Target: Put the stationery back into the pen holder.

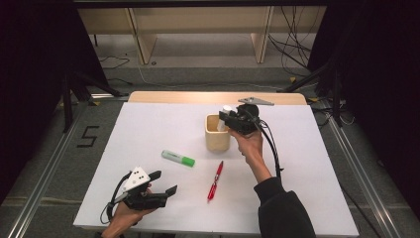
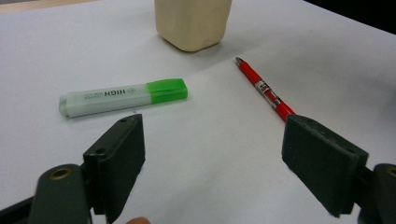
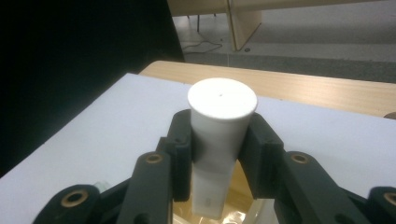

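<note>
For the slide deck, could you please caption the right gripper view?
Right gripper shut on a white cylindrical stick, held upright over the open beige cup.

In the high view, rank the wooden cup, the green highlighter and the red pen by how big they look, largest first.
1. wooden cup, clearly the bulkiest.
2 and 3. red pen and green highlighter: unsure. The pen looks longer but thinner, the highlighter shorter but thicker.
</note>
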Available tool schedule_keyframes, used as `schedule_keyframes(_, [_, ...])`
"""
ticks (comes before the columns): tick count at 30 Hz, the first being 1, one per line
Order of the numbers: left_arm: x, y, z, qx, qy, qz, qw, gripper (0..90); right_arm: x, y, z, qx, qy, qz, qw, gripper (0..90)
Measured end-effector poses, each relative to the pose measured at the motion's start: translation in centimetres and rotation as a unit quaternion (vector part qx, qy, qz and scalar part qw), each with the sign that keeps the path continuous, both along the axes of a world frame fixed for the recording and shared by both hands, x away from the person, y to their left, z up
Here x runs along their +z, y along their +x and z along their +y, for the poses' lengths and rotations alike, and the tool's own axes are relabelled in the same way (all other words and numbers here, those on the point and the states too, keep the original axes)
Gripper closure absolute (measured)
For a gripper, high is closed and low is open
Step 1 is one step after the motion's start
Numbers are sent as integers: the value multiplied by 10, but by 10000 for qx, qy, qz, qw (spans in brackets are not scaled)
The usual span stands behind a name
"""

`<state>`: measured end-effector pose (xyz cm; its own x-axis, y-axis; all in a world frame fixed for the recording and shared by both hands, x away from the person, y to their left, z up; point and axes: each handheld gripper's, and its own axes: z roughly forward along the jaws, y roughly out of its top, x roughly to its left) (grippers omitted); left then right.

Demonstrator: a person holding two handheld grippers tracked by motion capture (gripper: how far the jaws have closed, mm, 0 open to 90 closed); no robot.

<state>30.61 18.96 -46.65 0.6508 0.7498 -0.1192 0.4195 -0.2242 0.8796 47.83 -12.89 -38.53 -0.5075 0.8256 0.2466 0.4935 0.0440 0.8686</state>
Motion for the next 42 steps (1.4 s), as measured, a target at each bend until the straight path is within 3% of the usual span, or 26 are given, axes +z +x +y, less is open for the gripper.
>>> schedule_keyframes(15, [-1, 1, 0, -6, 38, 16, 10000, 210, -10, 2, 4, 19, -200, 144, 9997, 663])
schedule_keyframes(16, [-1, 1, 0, -5, 46, 16, 10000, 210, -10, 3, 3, 51, -140, 207, 9997, 527])
schedule_keyframes(17, [-1, 1, 0, -5, 46, 16, 10000, 210, -10, 3, 3, 51, -140, 207, 9997, 527])
schedule_keyframes(19, [-2, 1, 0, -5, 52, 21, 10000, 209, -5, 1, 0, -44, 4, 174, 9998, 410])
schedule_keyframes(24, [-2, 1, 0, 3, 58, 20, 10000, 210, 3, -3, -7, -83, 194, 117, 9997, 369])
schedule_keyframes(35, [-2, 2, 0, 29, 64, 29, 10000, 209, 10, -32, -17, 238, 202, -102, 9995, 320])
schedule_keyframes(42, [-1, 3, 1, 73, 78, 29, 9999, 207, 6, -63, -25, 568, 185, -273, 9978, 290])
